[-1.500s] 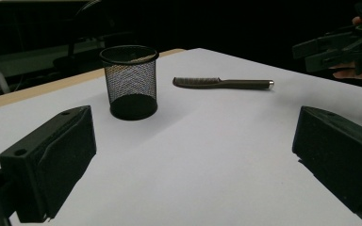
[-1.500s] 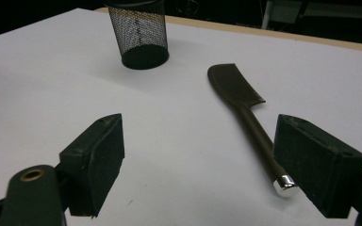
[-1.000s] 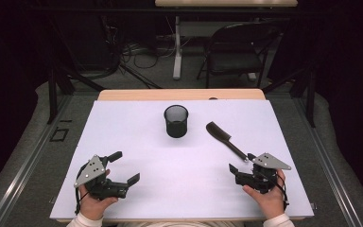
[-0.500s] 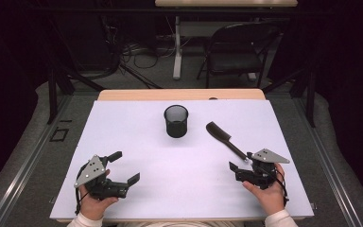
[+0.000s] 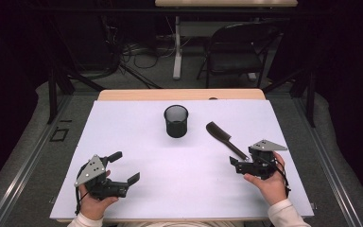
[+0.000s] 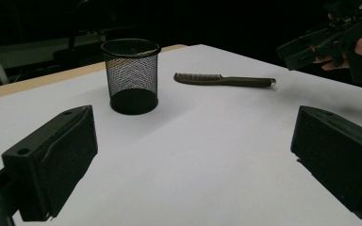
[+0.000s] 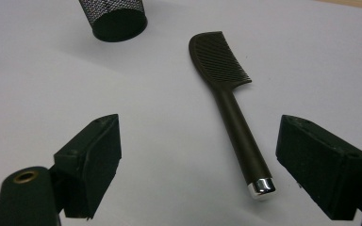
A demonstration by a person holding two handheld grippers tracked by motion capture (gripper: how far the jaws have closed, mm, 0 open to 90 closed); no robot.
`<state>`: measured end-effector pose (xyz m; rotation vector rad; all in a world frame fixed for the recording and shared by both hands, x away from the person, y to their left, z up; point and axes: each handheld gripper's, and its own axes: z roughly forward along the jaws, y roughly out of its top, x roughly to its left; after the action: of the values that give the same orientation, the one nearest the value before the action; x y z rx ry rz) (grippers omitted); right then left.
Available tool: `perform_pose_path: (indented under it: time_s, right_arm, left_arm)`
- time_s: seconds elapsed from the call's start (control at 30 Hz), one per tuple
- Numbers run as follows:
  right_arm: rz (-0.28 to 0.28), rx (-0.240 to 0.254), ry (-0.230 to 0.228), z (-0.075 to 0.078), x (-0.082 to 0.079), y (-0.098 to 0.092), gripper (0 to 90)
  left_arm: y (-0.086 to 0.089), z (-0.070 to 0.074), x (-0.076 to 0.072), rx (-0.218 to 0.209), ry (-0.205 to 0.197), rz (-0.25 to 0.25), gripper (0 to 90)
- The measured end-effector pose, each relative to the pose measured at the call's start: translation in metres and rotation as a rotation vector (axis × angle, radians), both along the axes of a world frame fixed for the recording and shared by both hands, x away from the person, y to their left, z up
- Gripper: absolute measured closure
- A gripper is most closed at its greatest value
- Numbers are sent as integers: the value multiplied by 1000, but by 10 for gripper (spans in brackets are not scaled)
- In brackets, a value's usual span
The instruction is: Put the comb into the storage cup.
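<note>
I am at the approach step: my right hand-held gripper (image 5: 237, 165) sits at the lower right of the high view, just short of the comb (image 5: 225, 139), whose handle end points toward it. In the right gripper view the comb (image 7: 229, 106) lies flat on the white table (image 7: 311, 56), toothed head toward the top of the frame and silver-capped handle tip low between the two jaws, nearer the right one, with neither pad touching it. Those jaws stand wide apart and have just been opening further, with nothing gripped between them. My left hand-held gripper (image 5: 125, 168) rests at the lower left of the high view, jaws also spread with nothing between them, well apart from everything. The mesh cup (image 5: 176, 121) stands upright at the centre of the high view, near the comb's head but not touching it; from the left gripper view the cup (image 6: 131, 75) looks empty, though the mesh hides part of its inside. I judge the next move calls for easing the right jaws forward so the handle lies squarely between the pads, then closing on it; the thin handle lying flat could slide or roll away if I come in off-centre.
</note>
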<state>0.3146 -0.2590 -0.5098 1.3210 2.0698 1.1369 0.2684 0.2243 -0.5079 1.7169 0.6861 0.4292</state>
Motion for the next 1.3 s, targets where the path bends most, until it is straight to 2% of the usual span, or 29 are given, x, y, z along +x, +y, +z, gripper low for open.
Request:
perform_pose_path:
  time_s: [0.1, 0.33, 0.4, 0.63, 0.8, 1.3]
  right_arm:
    - [3, -26, 9, 2, 4, -1, 145]
    - [5, -46, 24, 5, 11, -2, 144]
    - [13, -66, 33, 8, 15, 0, 144]
    - [35, -79, 61, 10, 23, 3, 144]
    - [61, -101, 86, 17, 32, 8, 144]
    - [72, -132, 137, 26, 50, 12, 146]
  left_arm:
    - [0, 0, 0, 0, 1, 0, 14]
    - [1, 0, 1, -10, 6, 2, 14]
    - [1, -1, 1, -6, 6, 1, 14]
    - [1, 0, 0, -4, 2, 4, 14]
    - [3, 0, 1, -13, 1, 9, 14]
    - [2, 0, 1, -5, 4, 8, 14]
